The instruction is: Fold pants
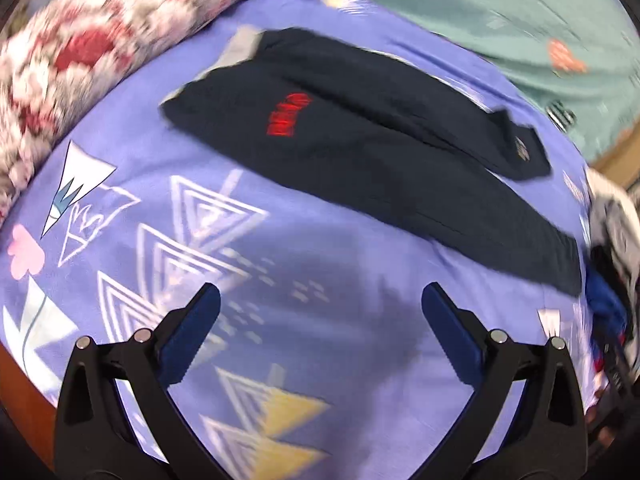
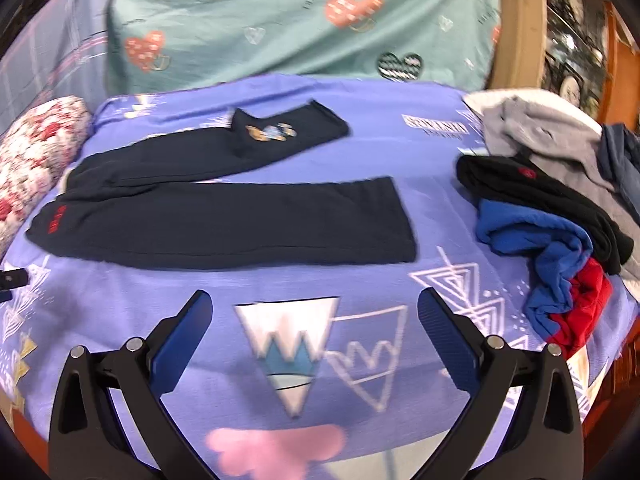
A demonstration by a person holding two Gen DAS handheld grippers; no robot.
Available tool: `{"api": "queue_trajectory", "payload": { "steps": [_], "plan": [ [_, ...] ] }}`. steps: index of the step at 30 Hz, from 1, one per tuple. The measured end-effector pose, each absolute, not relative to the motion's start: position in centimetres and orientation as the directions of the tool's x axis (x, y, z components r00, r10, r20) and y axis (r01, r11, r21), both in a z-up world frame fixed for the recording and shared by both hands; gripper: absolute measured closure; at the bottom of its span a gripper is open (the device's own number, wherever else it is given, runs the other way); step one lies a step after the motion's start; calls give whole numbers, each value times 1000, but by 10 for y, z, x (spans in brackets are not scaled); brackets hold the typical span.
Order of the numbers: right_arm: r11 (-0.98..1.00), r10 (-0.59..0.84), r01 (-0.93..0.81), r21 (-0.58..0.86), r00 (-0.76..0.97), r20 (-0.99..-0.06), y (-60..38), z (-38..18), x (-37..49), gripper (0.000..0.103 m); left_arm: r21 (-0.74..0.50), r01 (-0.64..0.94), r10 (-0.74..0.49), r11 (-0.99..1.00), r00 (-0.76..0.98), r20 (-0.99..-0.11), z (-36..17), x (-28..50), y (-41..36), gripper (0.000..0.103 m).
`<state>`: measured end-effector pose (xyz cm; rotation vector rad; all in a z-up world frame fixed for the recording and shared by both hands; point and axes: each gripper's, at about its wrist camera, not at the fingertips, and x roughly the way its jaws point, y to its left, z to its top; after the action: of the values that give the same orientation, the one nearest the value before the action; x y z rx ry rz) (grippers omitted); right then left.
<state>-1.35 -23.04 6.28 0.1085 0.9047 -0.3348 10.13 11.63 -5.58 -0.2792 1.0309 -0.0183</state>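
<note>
Dark navy pants lie flat on a purple patterned sheet, legs spread apart and pointing right, waist at the left. A red logo sits near the waist; the far leg has a small printed patch. The pants also show in the left wrist view, lying diagonally with the red logo. My left gripper is open and empty, hovering over the sheet short of the pants. My right gripper is open and empty, hovering in front of the near leg.
A pile of clothes, grey, black, blue and red, lies at the right of the bed. A red-and-white floral pillow lies at the left, also in the left wrist view. A teal heart-print cloth hangs behind.
</note>
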Motion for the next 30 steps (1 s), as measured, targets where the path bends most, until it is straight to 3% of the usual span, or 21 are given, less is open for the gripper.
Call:
{"api": "queue_trajectory", "payload": {
  "steps": [10, 13, 16, 17, 18, 24, 28, 30],
  "plan": [
    [910, -214, 413, 16, 502, -838, -270, 54, 12, 1, -328, -248, -192, 912, 447, -874, -81, 186, 175, 3],
    [916, -208, 402, 6, 488, -848, -273, 54, 22, 1, -346, -265, -212, 900, 427, -879, -91, 211, 181, 13],
    [913, -200, 407, 13, 476, -856, -284, 52, 32, 1, -349, -269, -210, 898, 434, -876, -96, 231, 187, 46],
    [909, -206, 417, 9, 467, -860, -291, 49, 36, 1, -353, -262, -213, 898, 441, -872, -95, 236, 186, 79],
    [900, -220, 436, 0, 453, -864, -300, 46, 41, 1, -366, -265, -226, 892, 440, -869, -95, 239, 188, 90],
    [851, -183, 522, 63, 406, -895, -351, 19, 68, 2, -392, -257, -240, 883, 469, -850, -89, 241, 188, 93],
    [857, -63, 500, 124, 341, -938, -359, -8, 86, 24, -408, -244, -256, 880, 480, -839, -85, 238, 190, 93],
    [878, -95, 472, 78, 331, -939, -352, -12, 93, 26, -406, -239, -255, 882, 483, -838, -85, 236, 192, 94]
  ]
}}
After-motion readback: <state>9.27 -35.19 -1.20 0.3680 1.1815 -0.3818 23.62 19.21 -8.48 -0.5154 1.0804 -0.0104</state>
